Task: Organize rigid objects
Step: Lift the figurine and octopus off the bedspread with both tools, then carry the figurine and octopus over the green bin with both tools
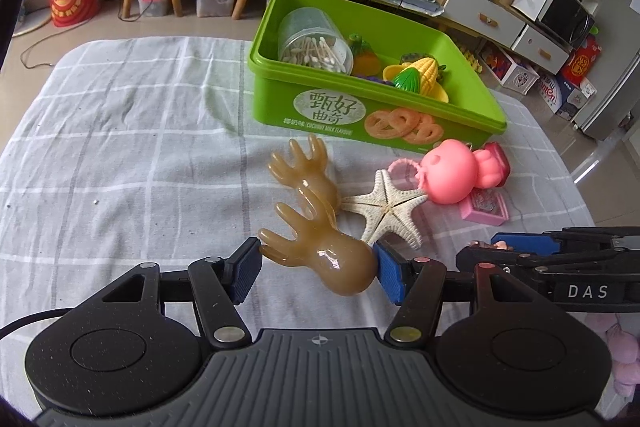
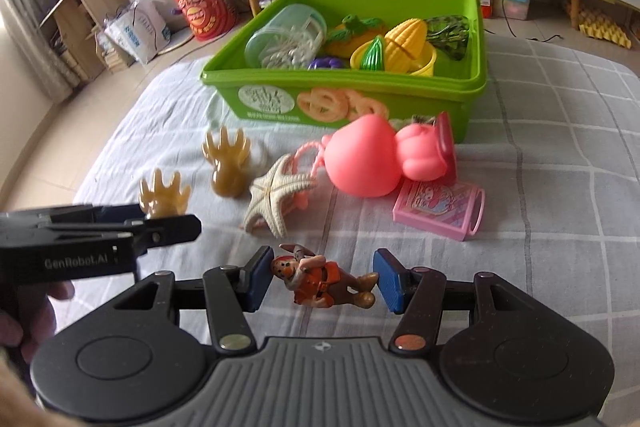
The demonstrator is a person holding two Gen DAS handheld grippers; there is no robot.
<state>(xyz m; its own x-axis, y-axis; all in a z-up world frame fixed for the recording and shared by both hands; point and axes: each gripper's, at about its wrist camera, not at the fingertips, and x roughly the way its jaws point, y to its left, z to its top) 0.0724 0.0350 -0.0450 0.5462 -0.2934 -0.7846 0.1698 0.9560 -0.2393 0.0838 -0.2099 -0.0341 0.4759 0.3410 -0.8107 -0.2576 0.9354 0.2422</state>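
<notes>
Checked cloth, green bin at back. Left gripper clamped on amber hand toy; right gripper clamped on figurine. Lift both clear of starfish, release low inside bin.

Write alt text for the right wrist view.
The right gripper holds a small orange-and-brown figurine between its jaws above a grey checked cloth. Beyond lie a starfish, a pink toy and a pink case, before a green box of toys. At left, the left gripper carries an amber hand-shaped toy.
</notes>
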